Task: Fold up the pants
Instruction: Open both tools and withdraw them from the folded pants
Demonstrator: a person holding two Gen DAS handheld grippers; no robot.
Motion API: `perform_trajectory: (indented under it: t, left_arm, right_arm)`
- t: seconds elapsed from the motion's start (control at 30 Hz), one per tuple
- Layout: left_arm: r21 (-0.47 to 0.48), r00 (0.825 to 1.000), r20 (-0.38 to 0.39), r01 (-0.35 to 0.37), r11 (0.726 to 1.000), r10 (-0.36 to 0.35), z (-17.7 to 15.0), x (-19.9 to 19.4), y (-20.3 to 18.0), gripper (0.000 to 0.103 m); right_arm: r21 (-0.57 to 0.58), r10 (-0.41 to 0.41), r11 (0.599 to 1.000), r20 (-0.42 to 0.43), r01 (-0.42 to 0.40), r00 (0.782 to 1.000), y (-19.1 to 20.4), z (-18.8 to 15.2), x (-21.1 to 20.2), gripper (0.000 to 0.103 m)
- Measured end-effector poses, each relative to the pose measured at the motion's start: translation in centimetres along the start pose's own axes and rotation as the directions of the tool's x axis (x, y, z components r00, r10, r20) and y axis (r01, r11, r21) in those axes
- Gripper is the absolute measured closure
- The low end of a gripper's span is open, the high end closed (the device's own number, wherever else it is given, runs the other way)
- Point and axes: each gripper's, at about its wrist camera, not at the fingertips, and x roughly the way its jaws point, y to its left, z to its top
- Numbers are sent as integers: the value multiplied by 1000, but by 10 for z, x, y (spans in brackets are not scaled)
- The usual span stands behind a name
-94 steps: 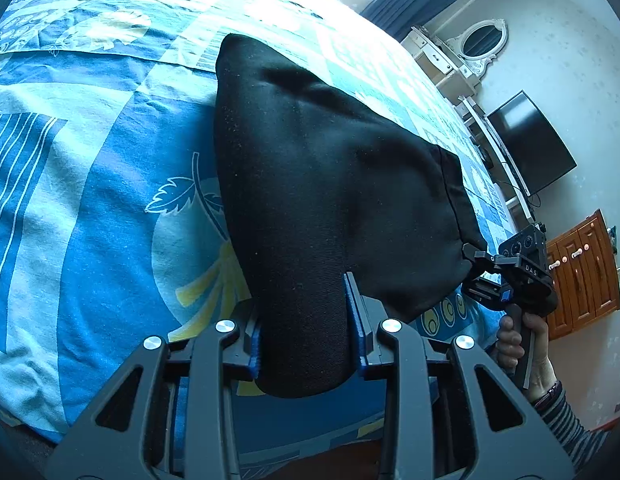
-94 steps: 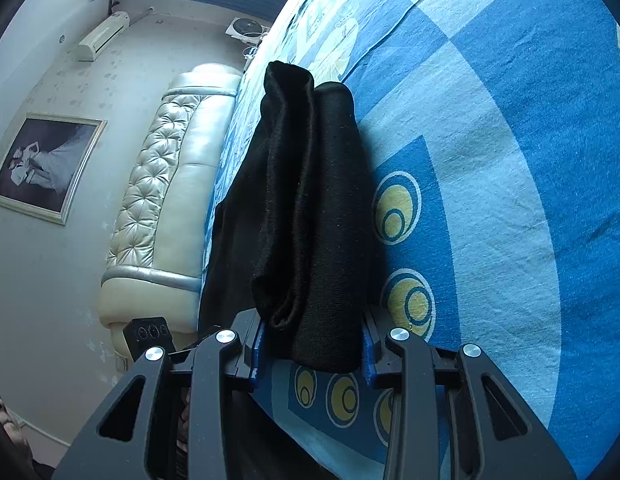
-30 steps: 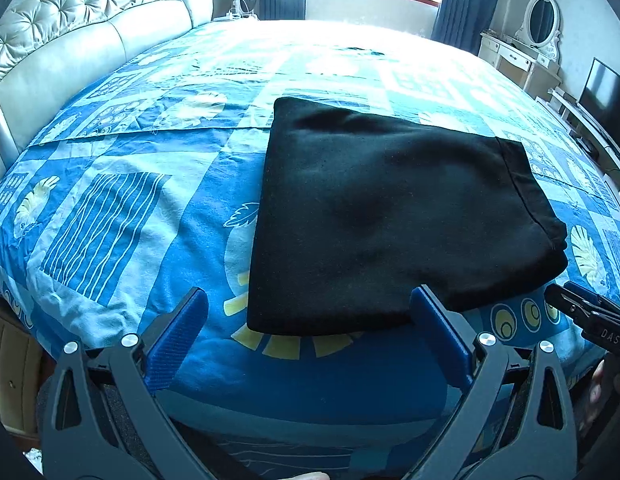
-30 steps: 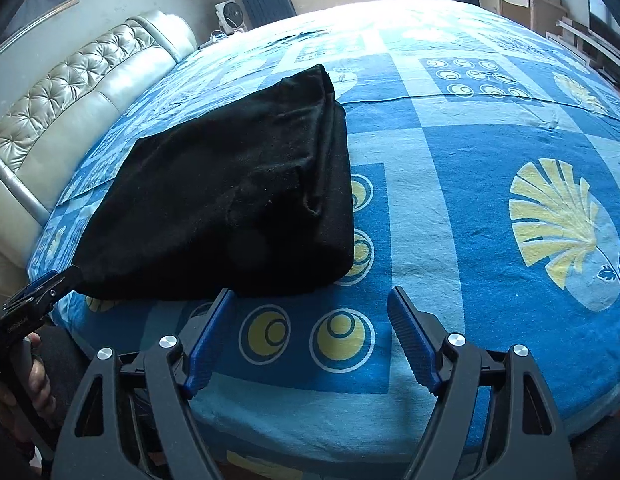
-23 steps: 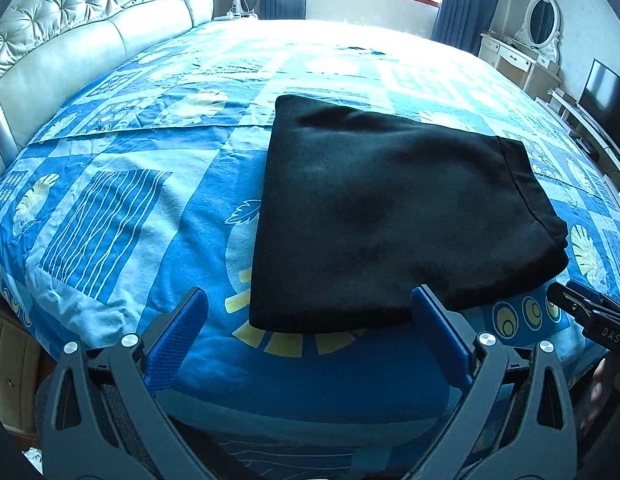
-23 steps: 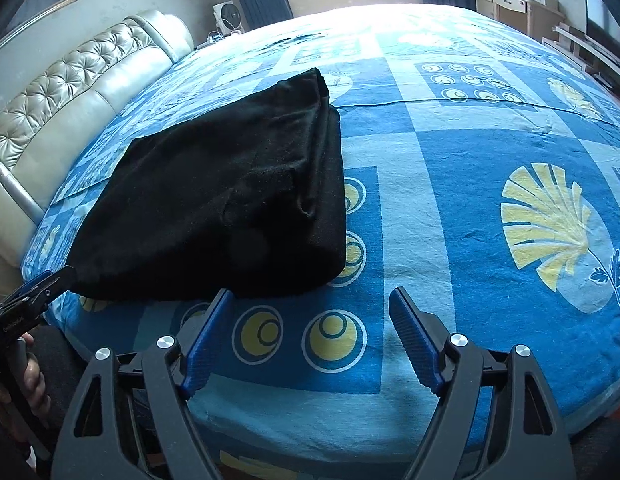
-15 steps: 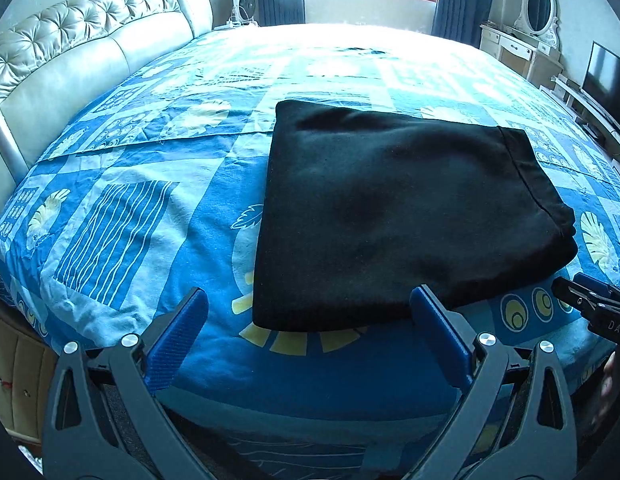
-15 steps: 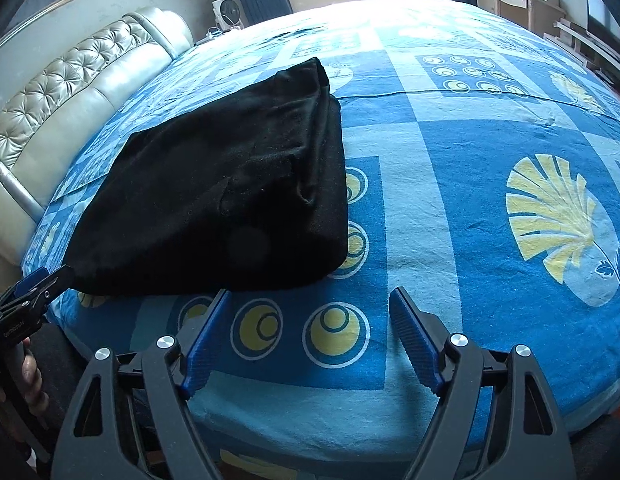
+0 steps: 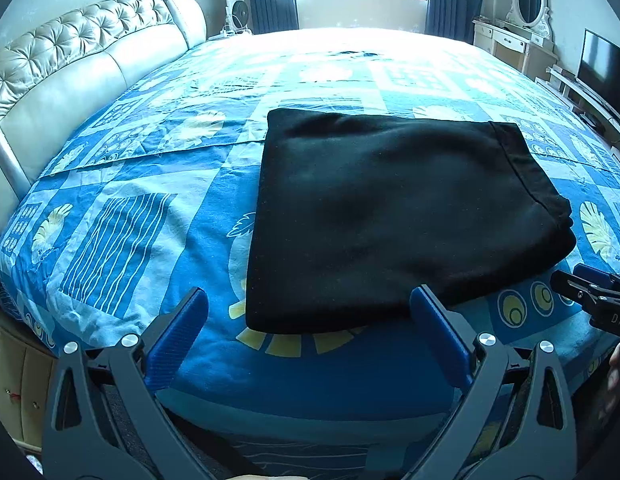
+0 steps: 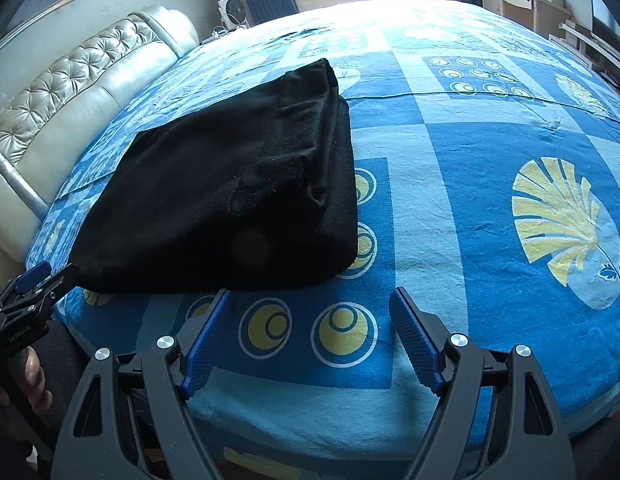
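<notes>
The black pants (image 9: 393,216) lie folded into a thick, roughly square bundle on the blue patterned bedspread (image 9: 130,216), close to the bed's near edge, with the padded headboard (image 9: 70,76) well off to the bundle's left. The hemmed band (image 9: 525,176) runs along the bundle's right side, where several layers show stacked at the edge (image 10: 333,140). The cloth looks soft, matte and fairly heavy for a garment, probably a knit or fleece: it should drape and sag when lifted rather than hold a shape, and the layers may slide over one another and come apart if only the top one is pinched. The fuzzy surface should grip well against the ribbed blue pads (image 9: 437,332), so slipping looks unlikely. For another fold, the two near corners of the bundle seem the best places to pinch, taking all layers at once. The left gripper (image 9: 306,320) hangs just short of the bundle's near edge with its jaws spread wide and nothing between them. The right gripper (image 10: 310,328) sits beside the bundle's near right corner, over bare bedspread, jaws likewise wide apart and empty.
</notes>
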Motion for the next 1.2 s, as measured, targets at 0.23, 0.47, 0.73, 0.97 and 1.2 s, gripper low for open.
perform_trajectory:
  t: [0.23, 0.47, 0.73, 0.97, 1.2]
  left_arm:
    - [-22, 1000, -8, 4, 1000, -4, 1, 0, 3, 2]
    - [-8, 1000, -8, -17, 1000, 17, 1, 0, 0, 2]
    - [15, 999, -17, -35, 999, 35, -2, 1, -5, 2]
    - [21, 999, -17, -33, 999, 33, -1, 0, -7, 2]
    - [-32, 999, 15, 29, 999, -28, 5, -8, -6, 2]
  right_arm:
    - [-7, 0, 1000, -5, 0, 1000, 3, 0, 1, 25]
    - [-11, 0, 1000, -15, -1, 1000, 3, -2, 3, 25]
    - [-12, 6, 1000, -19, -6, 1000, 3, -2, 5, 25]
    - [-12, 6, 1000, -20, -7, 1000, 4, -2, 6, 25]
    - [-15, 9, 1000, -20, -10, 1000, 4, -4, 6, 24]
